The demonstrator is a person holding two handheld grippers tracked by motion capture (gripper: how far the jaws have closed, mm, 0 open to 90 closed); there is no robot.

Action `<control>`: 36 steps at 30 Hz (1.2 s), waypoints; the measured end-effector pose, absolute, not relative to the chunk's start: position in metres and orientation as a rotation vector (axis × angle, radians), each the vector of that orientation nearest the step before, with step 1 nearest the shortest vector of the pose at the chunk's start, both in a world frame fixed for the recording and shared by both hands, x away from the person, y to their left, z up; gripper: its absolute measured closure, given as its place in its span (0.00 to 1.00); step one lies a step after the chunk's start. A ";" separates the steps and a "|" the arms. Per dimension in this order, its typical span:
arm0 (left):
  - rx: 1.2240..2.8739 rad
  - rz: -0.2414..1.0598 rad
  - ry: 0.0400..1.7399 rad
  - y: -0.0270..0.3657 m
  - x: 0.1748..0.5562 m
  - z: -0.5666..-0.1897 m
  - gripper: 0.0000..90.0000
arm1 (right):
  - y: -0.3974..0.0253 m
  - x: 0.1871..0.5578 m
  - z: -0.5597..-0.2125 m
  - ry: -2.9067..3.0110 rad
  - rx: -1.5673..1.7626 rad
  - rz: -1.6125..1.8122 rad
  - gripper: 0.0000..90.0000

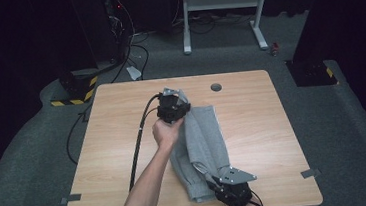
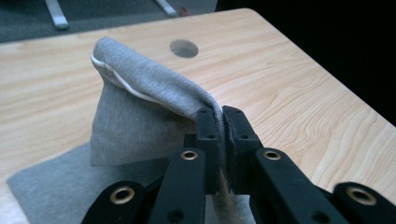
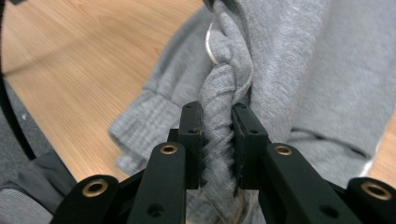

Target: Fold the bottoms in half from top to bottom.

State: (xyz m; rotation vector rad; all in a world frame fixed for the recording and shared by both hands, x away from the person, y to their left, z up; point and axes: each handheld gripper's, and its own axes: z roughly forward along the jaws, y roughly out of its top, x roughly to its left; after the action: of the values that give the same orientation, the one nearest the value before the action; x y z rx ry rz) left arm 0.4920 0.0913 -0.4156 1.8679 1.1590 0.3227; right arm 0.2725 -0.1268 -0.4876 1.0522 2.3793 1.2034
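Your left gripper (image 1: 173, 109), at the centre of the high view, pinches a thin fold of the grey garment (image 1: 202, 141) and holds it raised off the counter (image 1: 268, 125). Your right gripper (image 1: 213, 183), at the bottom edge, clamps a thick bunched roll of the same garment near its ribbed cuff (image 3: 140, 126).

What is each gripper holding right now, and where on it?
Both grip the grey garment: left gripper pinches its lifted far edge, right gripper clamps a bunched fold near the ribbed cuff.

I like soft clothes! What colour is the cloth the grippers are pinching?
Grey cloth, with a thin white trim; clearest in the right gripper view.
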 end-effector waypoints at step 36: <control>1.930 0.360 1.164 0.108 0.442 -0.439 0.45 | -0.145 0.289 -0.469 2.361 1.032 1.392 0.49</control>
State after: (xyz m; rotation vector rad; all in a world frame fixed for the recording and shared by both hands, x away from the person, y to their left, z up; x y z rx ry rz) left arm 0.4425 0.1078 -0.4388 1.9300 1.1640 0.3605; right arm 0.2891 -0.1453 -0.4685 1.0315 2.3615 1.3923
